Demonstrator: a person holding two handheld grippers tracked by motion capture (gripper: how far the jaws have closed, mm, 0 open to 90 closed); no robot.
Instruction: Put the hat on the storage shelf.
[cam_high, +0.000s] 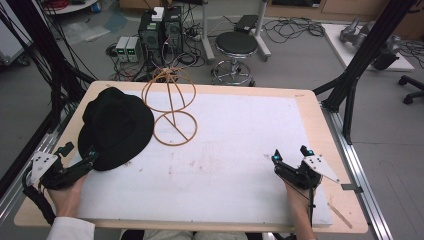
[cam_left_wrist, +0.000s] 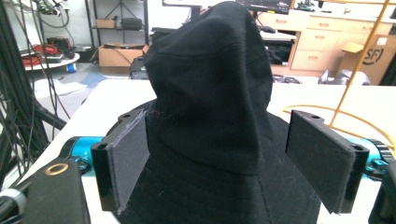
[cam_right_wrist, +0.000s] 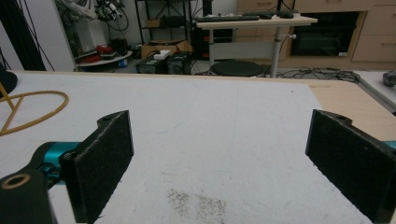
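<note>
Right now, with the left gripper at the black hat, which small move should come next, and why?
Probably close the left gripper on the black hat: its jaws stand open on both sides of the crown, not yet pressing it. The wire hat stand waits beside the hat.

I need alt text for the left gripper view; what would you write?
A black hat stands between the left gripper's two open black jaws, its crown rising above them. A yellow wire stand is behind at right.

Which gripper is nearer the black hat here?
Left. The left gripper is at the black hat, open jaws either side of its crown. The right gripper sits open far across the white mat, holding nothing.
</note>
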